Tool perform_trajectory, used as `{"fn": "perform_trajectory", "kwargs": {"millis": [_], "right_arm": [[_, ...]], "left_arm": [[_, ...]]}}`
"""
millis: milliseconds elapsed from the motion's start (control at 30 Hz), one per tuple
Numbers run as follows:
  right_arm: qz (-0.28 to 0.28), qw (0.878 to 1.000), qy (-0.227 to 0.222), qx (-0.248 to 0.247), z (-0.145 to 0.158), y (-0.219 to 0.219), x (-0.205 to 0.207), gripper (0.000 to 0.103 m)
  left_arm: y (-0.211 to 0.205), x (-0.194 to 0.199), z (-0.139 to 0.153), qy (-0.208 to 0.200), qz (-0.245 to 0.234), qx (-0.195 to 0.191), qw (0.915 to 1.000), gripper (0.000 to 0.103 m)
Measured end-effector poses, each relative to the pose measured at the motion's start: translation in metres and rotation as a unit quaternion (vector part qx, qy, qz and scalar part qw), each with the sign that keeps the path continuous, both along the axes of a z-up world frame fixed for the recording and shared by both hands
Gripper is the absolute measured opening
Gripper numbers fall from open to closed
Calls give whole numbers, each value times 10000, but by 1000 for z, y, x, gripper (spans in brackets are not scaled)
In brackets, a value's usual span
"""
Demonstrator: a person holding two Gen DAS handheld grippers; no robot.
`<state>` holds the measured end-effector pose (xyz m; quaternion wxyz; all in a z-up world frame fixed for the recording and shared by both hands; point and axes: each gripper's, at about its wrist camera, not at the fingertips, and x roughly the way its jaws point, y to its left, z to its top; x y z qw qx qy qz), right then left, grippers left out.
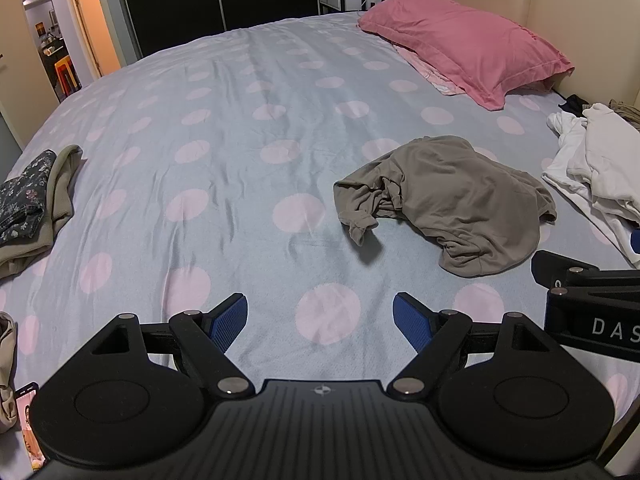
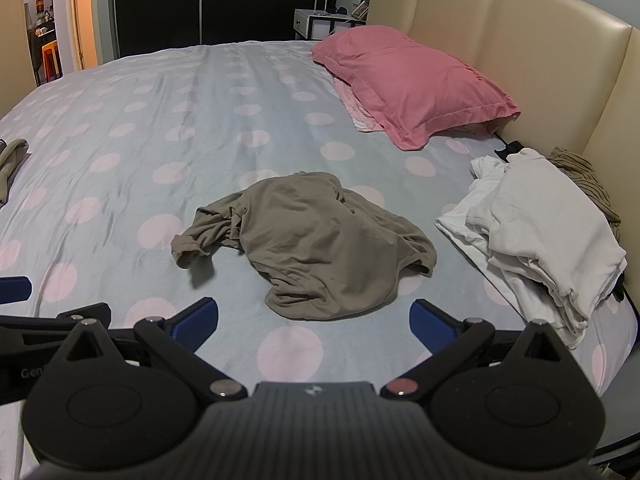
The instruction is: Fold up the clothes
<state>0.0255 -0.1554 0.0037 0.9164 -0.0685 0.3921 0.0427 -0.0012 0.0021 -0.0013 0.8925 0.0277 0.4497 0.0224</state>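
At your far left a folded floral garment point(image 1: 22, 196) lies on an olive one at the bed's point(image 1: 224, 128) edge. Your left hand-held gripper point(image 1: 320, 322) hovers wide and empty over the dotted sheet. The crumpled taupe shirt point(image 2: 316, 240) lies just ahead of your right hand-held gripper point(image 2: 314, 320), also wide and empty. White clothes point(image 2: 536, 232) are piled at the right, near the pink pillow point(image 2: 412, 84).

bed point(image 2: 160, 120) carries crumpled grey shirt point(image 2: 320, 240), white clothes point(image 2: 540, 232), pink pillow point(image 2: 412, 80).

A pink pillow point(image 2: 412, 80) lies against the beige headboard point(image 2: 520, 40) on the dotted sheet point(image 2: 160, 120).
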Motion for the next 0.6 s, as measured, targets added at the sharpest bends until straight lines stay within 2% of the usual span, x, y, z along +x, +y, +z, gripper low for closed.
{"fn": "perform_trajectory", "kwargs": {"millis": [600], "right_arm": [[24, 10000, -1, -14, -1, 1, 1, 103]], "left_arm": [[0, 0, -2, 21, 7, 24, 10000, 80]]}}
